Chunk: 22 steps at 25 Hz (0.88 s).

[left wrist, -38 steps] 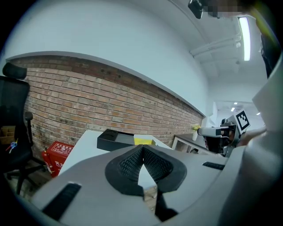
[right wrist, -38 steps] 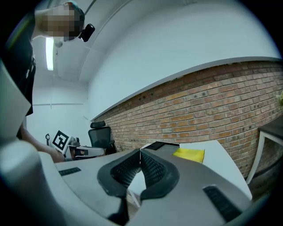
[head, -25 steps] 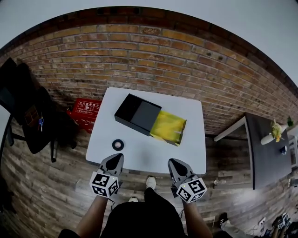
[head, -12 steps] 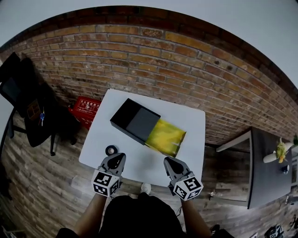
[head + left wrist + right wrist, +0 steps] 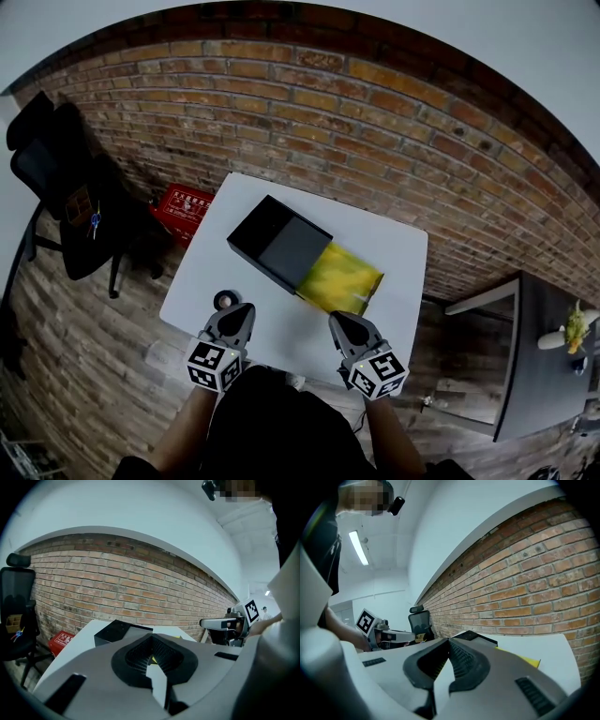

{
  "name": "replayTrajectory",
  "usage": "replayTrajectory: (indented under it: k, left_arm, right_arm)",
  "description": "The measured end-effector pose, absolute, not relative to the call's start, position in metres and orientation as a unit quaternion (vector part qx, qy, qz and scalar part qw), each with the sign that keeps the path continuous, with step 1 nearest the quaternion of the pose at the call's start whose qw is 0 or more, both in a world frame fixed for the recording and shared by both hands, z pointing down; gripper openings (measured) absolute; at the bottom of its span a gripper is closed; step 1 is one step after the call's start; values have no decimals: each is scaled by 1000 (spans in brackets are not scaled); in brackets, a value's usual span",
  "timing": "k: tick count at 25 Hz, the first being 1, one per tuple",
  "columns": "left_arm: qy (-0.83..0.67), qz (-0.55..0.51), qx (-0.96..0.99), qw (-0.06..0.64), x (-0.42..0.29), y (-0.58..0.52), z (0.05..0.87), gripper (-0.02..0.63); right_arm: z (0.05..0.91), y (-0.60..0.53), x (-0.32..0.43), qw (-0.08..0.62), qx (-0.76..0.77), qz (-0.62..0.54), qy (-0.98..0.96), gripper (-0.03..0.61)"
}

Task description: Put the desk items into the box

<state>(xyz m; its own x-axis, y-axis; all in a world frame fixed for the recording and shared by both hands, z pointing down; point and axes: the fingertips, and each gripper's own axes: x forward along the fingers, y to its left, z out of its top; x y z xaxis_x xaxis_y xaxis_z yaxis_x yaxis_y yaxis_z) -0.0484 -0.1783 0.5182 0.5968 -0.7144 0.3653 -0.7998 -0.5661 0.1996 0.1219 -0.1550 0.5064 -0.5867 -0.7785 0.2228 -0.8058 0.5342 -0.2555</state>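
On the white table (image 5: 394, 253) lies a black box (image 5: 278, 244) with a yellow sheet-like item (image 5: 339, 277) against its right end. A small black tape roll (image 5: 225, 299) lies near the table's front left edge. My left gripper (image 5: 241, 311) hovers over the front edge just right of the roll, shut and empty. Over the front edge further right, below the yellow item, my right gripper (image 5: 338, 320) is also shut and empty. In the left gripper view the box (image 5: 112, 631) shows beyond the closed left gripper (image 5: 152, 643). The right gripper view shows the box (image 5: 476, 637) and yellow item (image 5: 525, 660).
A brick wall (image 5: 375, 122) runs behind the table. A red crate (image 5: 187, 208) sits on the floor at the table's left, with a black office chair (image 5: 56, 178) beyond it. A dark side table (image 5: 548, 347) with a plant (image 5: 574, 328) stands at the right.
The head view has shifted, and the person's body now covers the feet seen earlier. Both grippers stay shut at the table's front edge, the left one a little nearer the tape roll.
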Motion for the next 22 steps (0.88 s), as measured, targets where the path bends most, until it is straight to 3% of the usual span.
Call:
replayTrajectory:
  k: [9,22]
  left_arm:
    - [-446,131,857,222,-82,-184,549,14]
    - [-448,224,835,229,-151,-196,617,15]
  right_arm:
    - [523,-171,66,54,413,185,-890,21]
    - [552,-190,-17,94,370,205,-901,21]
